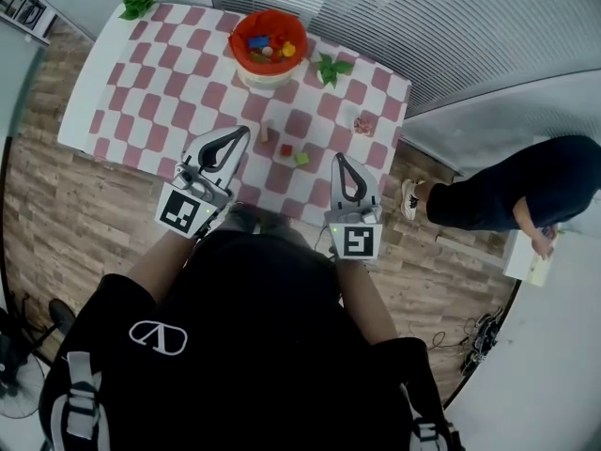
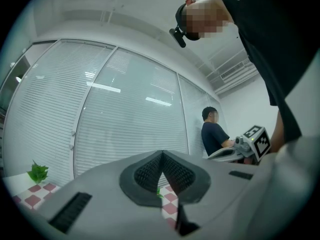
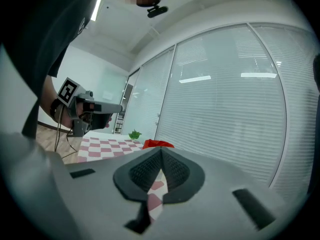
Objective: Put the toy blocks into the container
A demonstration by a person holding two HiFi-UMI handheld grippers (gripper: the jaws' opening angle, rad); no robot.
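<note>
Near red container (image 1: 238, 50), red block (image 1: 286, 150), green block (image 1: 301, 158), left tongs (image 1: 244, 132) closed, right tongs (image 1: 337, 158) closed.

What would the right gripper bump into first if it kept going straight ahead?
Probably the red container, straight beyond the right gripper; height is hard to judge, so it might pass over it.

A black short-sleeved shirt (image 1: 263, 346) bearing a white emblem (image 1: 158, 337) is worn; the pale grey left gripper (image 1: 242, 134) and right gripper (image 1: 339, 158) are capped with black-and-white marker cubes (image 1: 185, 210)
</note>
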